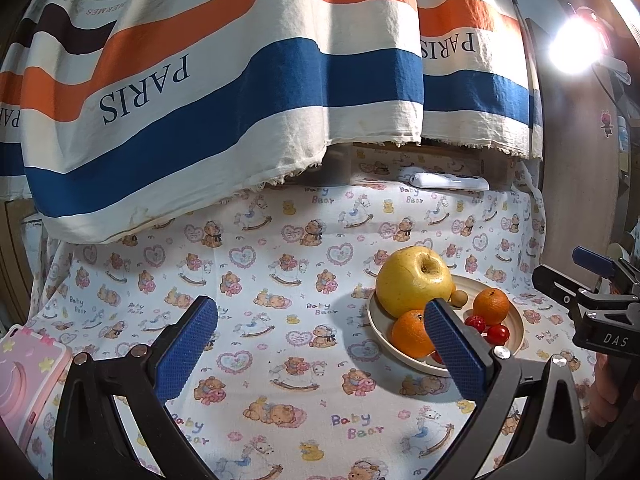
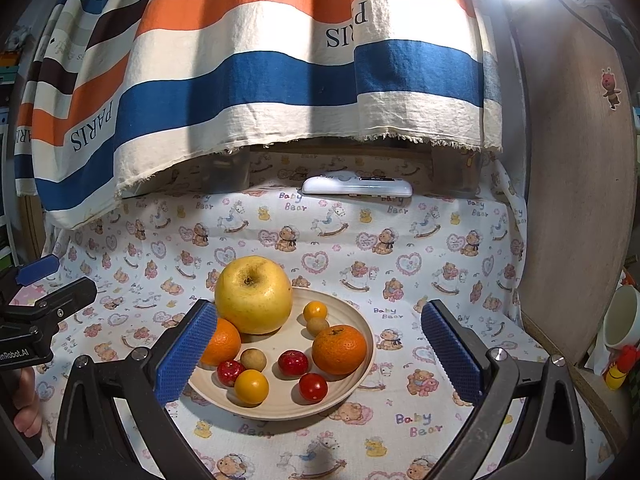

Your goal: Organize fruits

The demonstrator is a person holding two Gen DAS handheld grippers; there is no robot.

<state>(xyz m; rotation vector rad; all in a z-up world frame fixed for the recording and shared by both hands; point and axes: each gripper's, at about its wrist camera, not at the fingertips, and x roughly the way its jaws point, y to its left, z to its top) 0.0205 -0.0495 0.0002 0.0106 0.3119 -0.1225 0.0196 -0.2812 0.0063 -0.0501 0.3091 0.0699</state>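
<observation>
Two hand-held grippers hovering over a plate of fruit on a printed tablecloth.

The left gripper and the right gripper are both standing with jaws spread wide, gripping nothing. The cream plate is sitting on the bear-patterned tablecloth, lying between the right gripper's blue fingers and off to the right of the left gripper. On the plate are resting a large yellow apple at the back, two oranges, one touching the apple at front left, red and yellow cherry tomatoes, and small tan round fruits. A white remote is lying well behind, under the hanging striped cloth.
</observation>
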